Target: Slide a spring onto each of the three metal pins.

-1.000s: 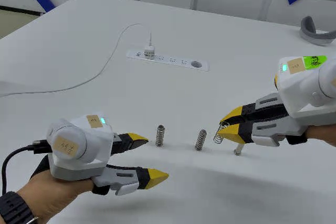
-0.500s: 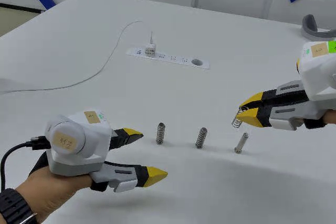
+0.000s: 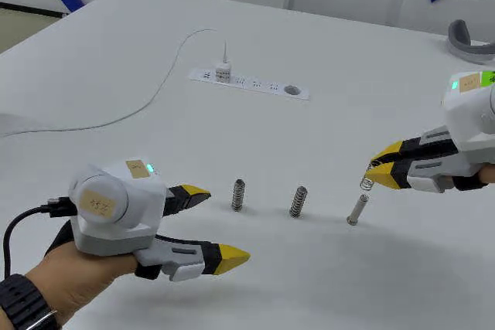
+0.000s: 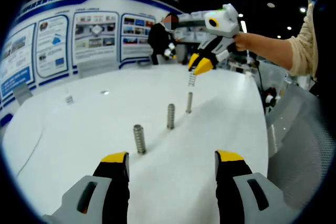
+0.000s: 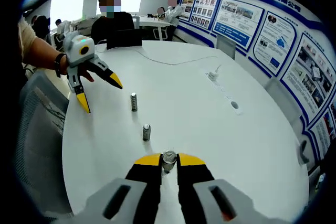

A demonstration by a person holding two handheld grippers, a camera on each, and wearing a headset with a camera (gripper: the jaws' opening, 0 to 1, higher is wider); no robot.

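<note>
Three short metal pins stand in a row on the white table. The left pin and the middle pin each wear a spring. The right pin is bare. My right gripper hovers just above and to the right of the bare pin, shut on a small spring that hangs from its tips; the same spring sits between the yellow tips in the right gripper view. My left gripper is open near the table's front, left of the pins, with nothing between its fingers.
A white power strip with a plugged-in cable lies at the table's middle back. A grey curved object rests at the far right edge. People sit beyond the table in the right gripper view.
My right gripper has lifted and moved right with the spring, from beside the bare pin to above it. The left gripper has barely moved.
</note>
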